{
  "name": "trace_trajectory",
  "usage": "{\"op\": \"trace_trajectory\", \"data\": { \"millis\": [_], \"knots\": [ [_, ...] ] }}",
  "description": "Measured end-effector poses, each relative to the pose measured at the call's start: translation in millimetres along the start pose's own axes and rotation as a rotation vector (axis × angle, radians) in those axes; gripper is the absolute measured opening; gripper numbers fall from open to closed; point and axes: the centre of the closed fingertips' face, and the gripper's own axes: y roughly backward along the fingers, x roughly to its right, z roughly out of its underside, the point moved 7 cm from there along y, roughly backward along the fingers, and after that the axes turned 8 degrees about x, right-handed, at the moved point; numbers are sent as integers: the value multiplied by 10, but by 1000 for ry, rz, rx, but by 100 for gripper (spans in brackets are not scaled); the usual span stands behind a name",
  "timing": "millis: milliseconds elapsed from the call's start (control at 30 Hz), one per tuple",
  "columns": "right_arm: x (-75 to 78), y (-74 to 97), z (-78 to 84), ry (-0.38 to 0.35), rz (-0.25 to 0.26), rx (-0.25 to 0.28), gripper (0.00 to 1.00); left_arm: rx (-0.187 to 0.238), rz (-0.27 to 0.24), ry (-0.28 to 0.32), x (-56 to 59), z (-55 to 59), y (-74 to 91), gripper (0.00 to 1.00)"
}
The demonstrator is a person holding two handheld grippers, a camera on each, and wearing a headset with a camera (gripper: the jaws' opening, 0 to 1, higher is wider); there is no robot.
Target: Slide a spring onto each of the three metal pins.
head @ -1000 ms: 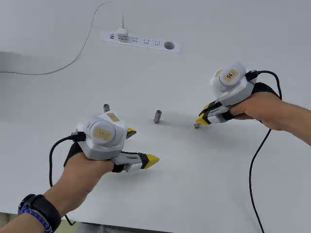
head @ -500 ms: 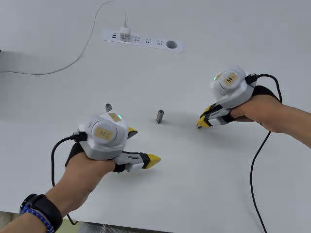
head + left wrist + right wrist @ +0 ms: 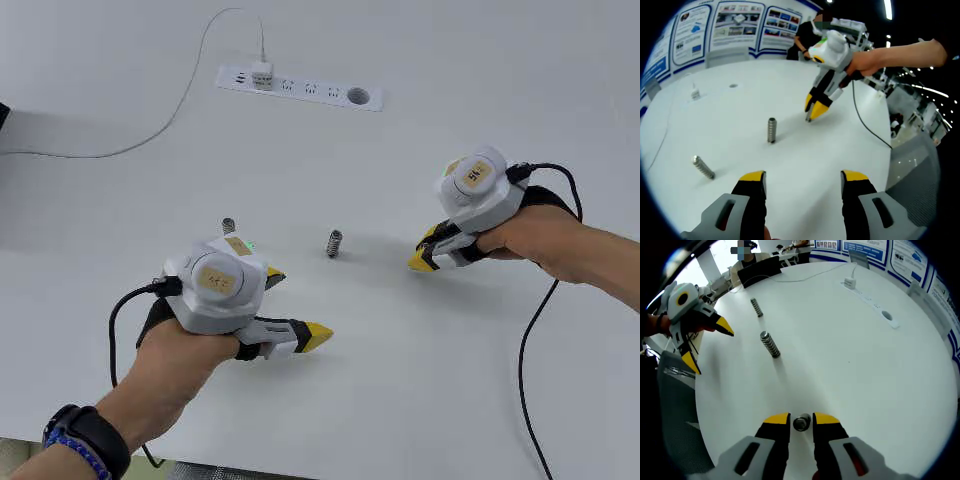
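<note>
Two springs stand upright on the table [image 3: 400,400]: centre spring [image 3: 334,243] mid-frame, left spring [image 3: 229,226] just above the left hand-held gripper [image 3: 297,305] | left jaws wide apart, empty | right hand-held gripper [image 3: 418,262] centre-right, apart from the centre spring, jaws pinched on a metal pin [image 3: 801,423], tips at the table.

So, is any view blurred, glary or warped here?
Head view: sharp, even light, soft shadow by the middle spring. Left gripper view: strong fisheye bend, bright ceiling strip. Right gripper view: table edge curves, gripped pin slightly soft.
</note>
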Motion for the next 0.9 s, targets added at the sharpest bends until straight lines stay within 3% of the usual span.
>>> {"op": "trace_trajectory", "data": {
  "millis": [367,700,900],
  "knots": [
    [-28,182,97,-7,27,25,31,5,4,-8,43,-15,21,62],
    [-114,320,253,-133,58,116,39,6,-8,-9,16,2,136,62],
    [-178,394,308,-221,95,204,46,8,-32,2,-36,22,243,62]
  ]
}}
